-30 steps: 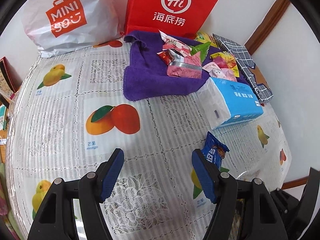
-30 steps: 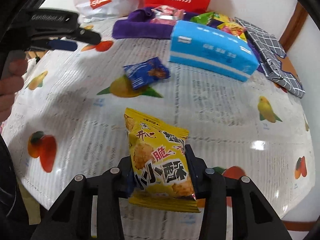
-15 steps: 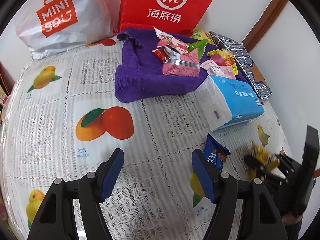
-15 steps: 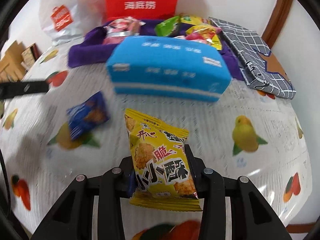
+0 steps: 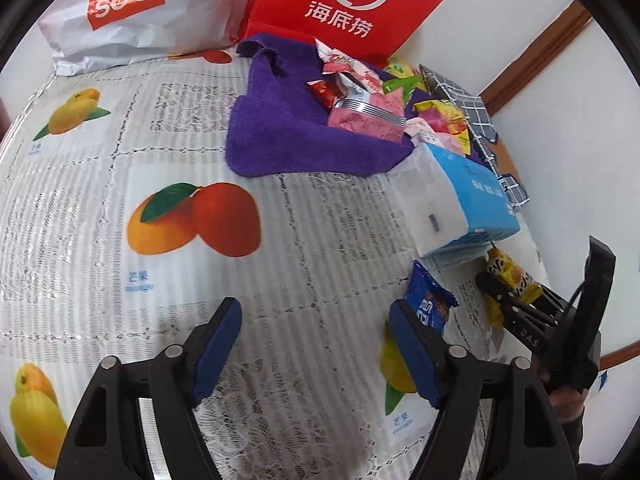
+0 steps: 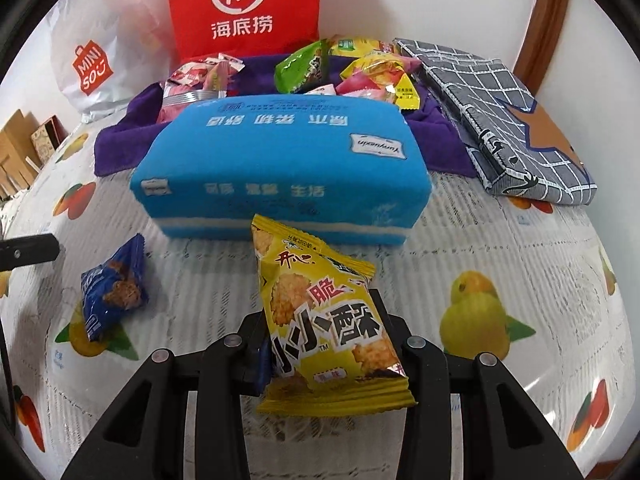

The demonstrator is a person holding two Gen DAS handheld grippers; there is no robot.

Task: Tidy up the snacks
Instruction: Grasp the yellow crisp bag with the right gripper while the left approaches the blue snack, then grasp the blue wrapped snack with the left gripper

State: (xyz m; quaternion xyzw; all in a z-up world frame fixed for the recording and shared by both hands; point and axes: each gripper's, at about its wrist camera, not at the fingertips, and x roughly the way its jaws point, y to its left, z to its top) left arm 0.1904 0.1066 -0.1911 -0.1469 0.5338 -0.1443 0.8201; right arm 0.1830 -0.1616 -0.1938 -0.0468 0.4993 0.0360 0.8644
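Note:
My right gripper (image 6: 320,332) is shut on a yellow snack packet (image 6: 320,320) and holds it just in front of the blue tissue pack (image 6: 280,164). The packet also shows in the left wrist view (image 5: 510,280), held by the right gripper (image 5: 516,296). A blue snack packet (image 6: 112,288) lies on the tablecloth to the left; in the left wrist view it (image 5: 430,300) sits beside my right fingertip. My left gripper (image 5: 316,348) is open and empty above the tablecloth. A purple towel (image 5: 288,128) at the back carries several snack packets (image 5: 360,104).
A red bag (image 5: 348,4) and a white MINISO bag (image 5: 120,8) stand at the back against the wall. A grey checked cloth pouch (image 6: 500,112) lies at the right. The fruit-print tablecloth (image 5: 120,184) covers the table. Cardboard boxes (image 6: 20,148) stand beyond the left edge.
My right gripper has carried the yellow packet forward, close to the blue tissue pack. The left gripper has shifted slightly toward the back; its jaws stay open.

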